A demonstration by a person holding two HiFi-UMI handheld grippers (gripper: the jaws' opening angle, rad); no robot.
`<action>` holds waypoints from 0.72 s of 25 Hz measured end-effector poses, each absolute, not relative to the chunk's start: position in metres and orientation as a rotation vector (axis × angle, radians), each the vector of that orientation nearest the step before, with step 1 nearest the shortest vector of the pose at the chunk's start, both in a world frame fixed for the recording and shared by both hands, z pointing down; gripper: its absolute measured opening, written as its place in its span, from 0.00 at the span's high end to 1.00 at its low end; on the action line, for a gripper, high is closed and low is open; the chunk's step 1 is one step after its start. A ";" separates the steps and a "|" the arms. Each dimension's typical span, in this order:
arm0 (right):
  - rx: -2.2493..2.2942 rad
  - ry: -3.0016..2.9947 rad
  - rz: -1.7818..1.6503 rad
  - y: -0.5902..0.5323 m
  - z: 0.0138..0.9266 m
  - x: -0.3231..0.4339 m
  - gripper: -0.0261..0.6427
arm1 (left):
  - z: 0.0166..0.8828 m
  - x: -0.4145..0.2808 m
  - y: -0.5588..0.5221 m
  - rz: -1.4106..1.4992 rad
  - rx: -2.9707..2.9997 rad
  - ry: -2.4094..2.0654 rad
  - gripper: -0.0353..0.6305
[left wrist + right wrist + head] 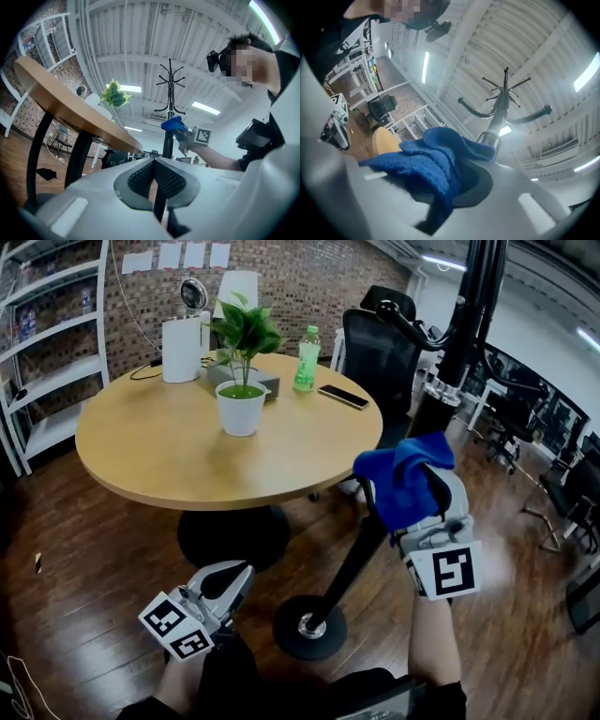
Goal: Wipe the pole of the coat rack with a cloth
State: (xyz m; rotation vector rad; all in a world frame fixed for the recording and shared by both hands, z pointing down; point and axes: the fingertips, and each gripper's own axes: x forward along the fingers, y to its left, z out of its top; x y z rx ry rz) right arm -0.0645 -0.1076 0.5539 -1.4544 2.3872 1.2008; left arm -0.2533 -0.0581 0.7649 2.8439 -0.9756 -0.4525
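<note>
Right gripper (414, 501) has its jaws clamped on a bunched blue cloth (401, 474), which spills over the fingertips and appears to lie against the black pole (349, 566) of the coat rack, right of centre in the head view. In the right gripper view the cloth sits folded between the jaws, with the pole rising just behind it toward the hooks (506, 89) at upper right. To wipe well, I would press the thick fold flat on the pole and run it along the length, turning the wrist so the cloth wraps round (a loose corner only skims). Left gripper (230, 579), lower left, has its jaws closed on nothing and hangs near the round base (309, 626); it could steady the rack if it rocks.
</note>
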 end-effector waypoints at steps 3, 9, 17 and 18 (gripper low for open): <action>-1.320 2.317 1.022 -0.100 0.512 -0.049 0.93 | 0.752 -0.267 -0.053 -0.491 2.849 -1.012 0.95; -1.115 2.159 0.550 -0.101 0.506 -0.006 0.93 | 0.741 -0.277 -0.057 -0.506 2.863 -1.038 0.95; -1.315 2.207 -0.016 -0.170 0.668 0.034 0.93 | 0.759 -0.261 -0.061 -0.453 2.854 -0.990 0.95; -1.302 2.204 -0.110 -0.176 0.700 0.033 0.93 | 0.764 -0.259 -0.062 -0.442 2.850 -0.984 0.95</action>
